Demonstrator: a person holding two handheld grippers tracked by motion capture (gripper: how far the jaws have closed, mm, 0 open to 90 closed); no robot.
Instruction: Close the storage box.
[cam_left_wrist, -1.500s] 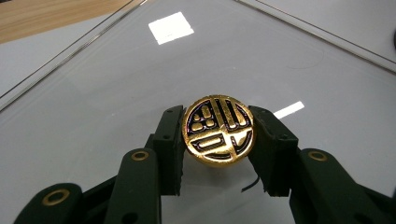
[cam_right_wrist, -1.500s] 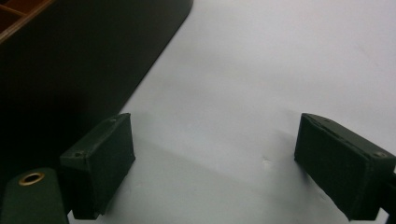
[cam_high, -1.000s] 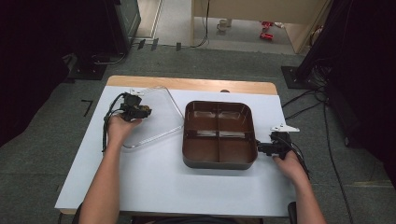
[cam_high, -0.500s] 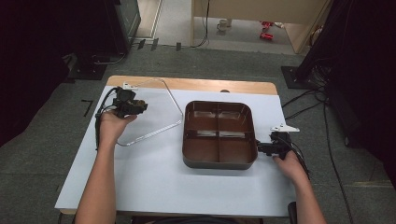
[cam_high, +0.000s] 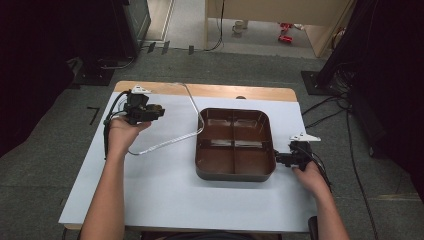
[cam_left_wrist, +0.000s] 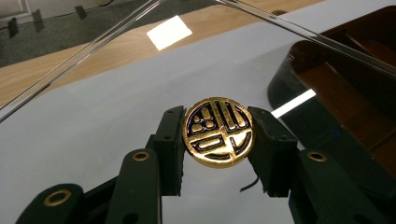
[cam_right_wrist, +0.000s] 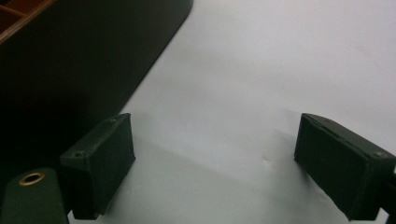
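Gold medallion (cam_left_wrist: 218, 131) pinched edge-on between left gripper (cam_left_wrist: 218, 140) jaws, raised over table (cam_high: 165, 190) left of brown tray (cam_high: 235, 172); thin rim hold risks slipping out; right gripper (cam_right_wrist: 212, 163) spread, empty.

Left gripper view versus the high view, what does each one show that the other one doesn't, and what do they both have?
Left gripper view alone: a round gold knob with a dark pattern, clamped between the left gripper jaws, apparently the handle of a clear lid whose rim crosses the picture. High view alone: the person's forearms, the right gripper beside the tray, the floor around the table. Both: the brown compartment tray, the lid, the table's pale top and wooden far edge.
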